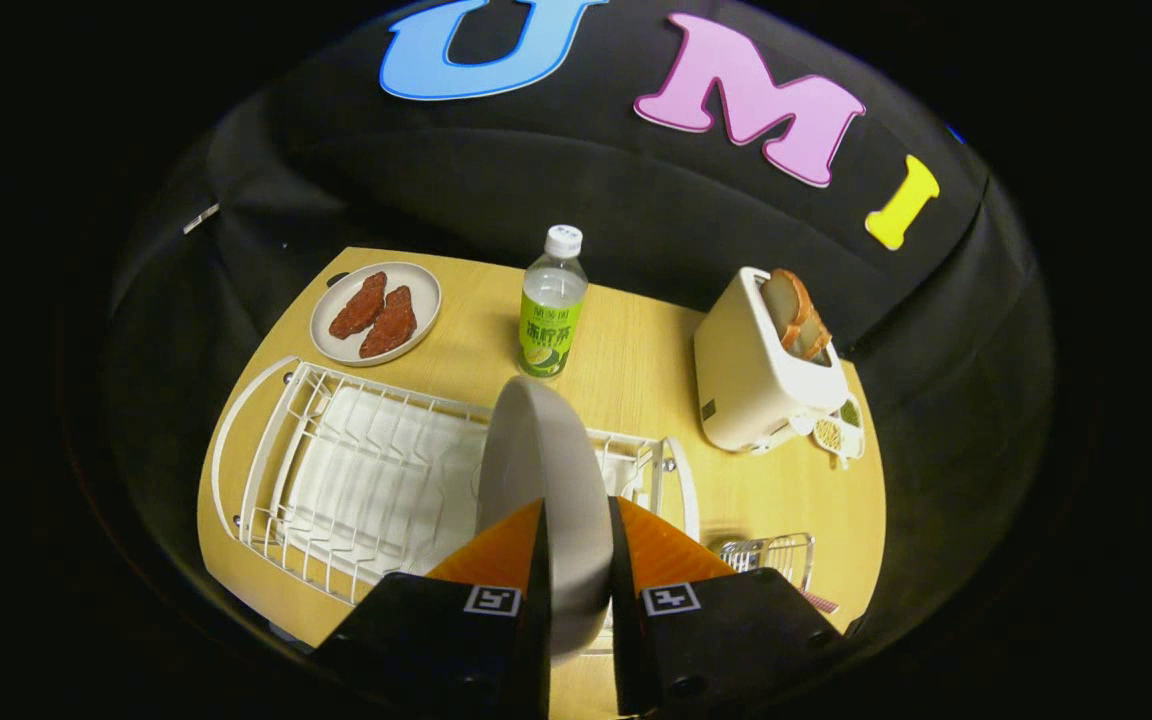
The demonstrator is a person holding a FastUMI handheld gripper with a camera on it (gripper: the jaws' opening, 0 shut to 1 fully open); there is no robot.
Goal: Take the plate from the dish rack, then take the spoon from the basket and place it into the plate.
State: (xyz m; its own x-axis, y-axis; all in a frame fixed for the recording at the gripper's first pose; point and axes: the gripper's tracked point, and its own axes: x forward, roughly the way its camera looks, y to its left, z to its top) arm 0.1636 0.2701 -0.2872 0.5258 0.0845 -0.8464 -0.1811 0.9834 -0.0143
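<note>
Step one in hand: plate [546, 470] clamped edge-on between the jaws of the gripper [576, 545], both fingers [496, 555] pressed against its faces, held upright above the right part of the dish rack [336, 480]. Judged lifted clear of the rack's wires, though contact at the hidden lower rim cannot be ruled out. Rack otherwise bare, lying on the near left of the table [636, 360].

Next, by judgement: carrying the plate to open table and laying it flat, which calls for turning it from upright to level before letting go. Free wood lies between the rack and the toaster [761, 375], and near right beside the basket [771, 555]. Only after release can the spoon be fetched; basket sits just right of the fingers, with a pinkish handle end [821, 602] poking out at its near right, probably the spoon but too small to be sure.

Worth avoiding on the way: bottle [551, 305] standing just beyond the plate, and the far-left dish of red-brown food [376, 312]. Toaster with bread [796, 310] stands far right.
</note>
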